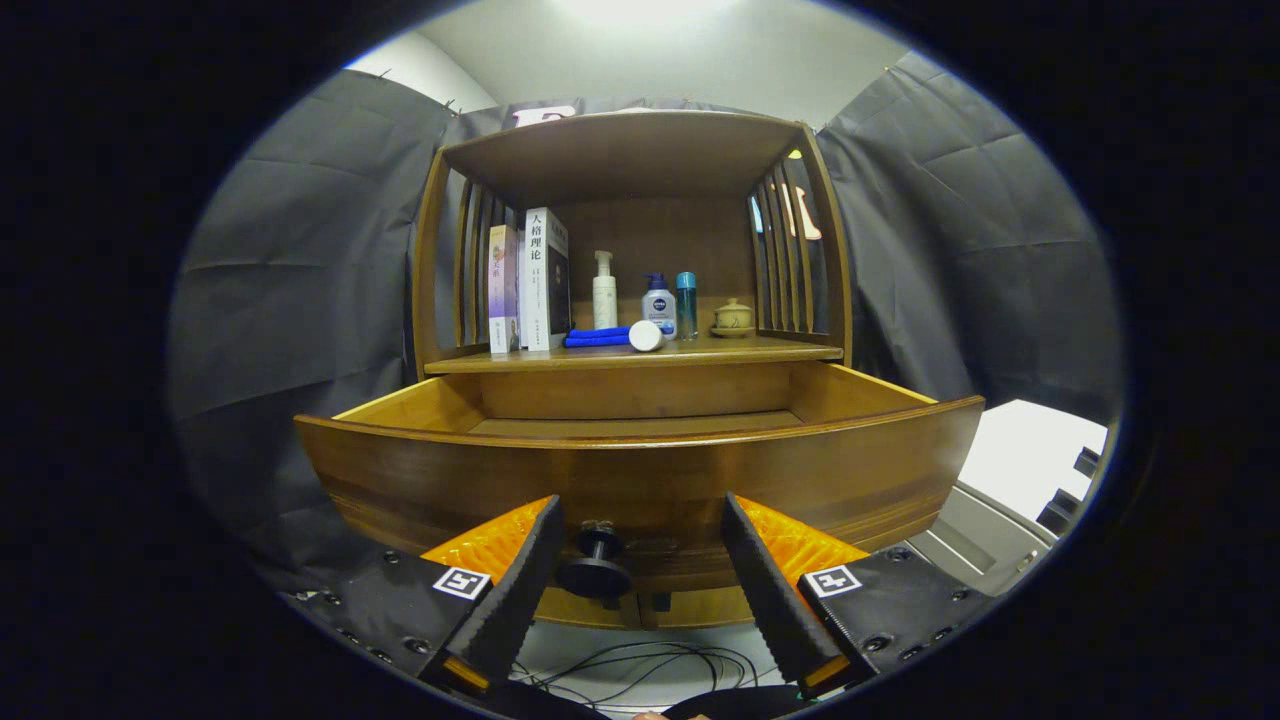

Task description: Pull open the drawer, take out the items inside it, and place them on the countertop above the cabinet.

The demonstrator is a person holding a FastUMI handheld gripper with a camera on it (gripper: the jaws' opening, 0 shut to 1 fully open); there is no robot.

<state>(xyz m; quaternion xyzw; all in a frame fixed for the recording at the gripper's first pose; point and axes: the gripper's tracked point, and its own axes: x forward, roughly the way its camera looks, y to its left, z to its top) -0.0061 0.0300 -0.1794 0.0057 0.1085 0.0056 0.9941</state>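
The drawer (640,480) is standing pulled well out of the wooden cabinet (630,160), its curved front panel facing the camera, and it serves here as the landmark. Only the far strip of its floor is showing over the front panel, so whether anything is lying inside cannot be told.

Above the drawer's left part, on the countertop (780,350), two books (528,285) are standing upright side by side. Just right of them a folded blue cloth (598,338) is lying flat, with a white pump bottle (605,292) standing behind it and a small white round jar (646,336) sitting at the cloth's right end. Above the drawer's middle a blue-capped bottle (659,305) and a slim teal bottle (686,305) are standing close together, and further right a small lidded cup on a saucer (733,318) is resting.

Below the drawer's front panel, the gripper (640,540) is hovering with its fingers spread apart, one on each side of the dark round knob (596,565) without touching it; the knob is sitting nearer the left finger. Under the drawer, thin black cables (640,668) are looping on the pale floor.
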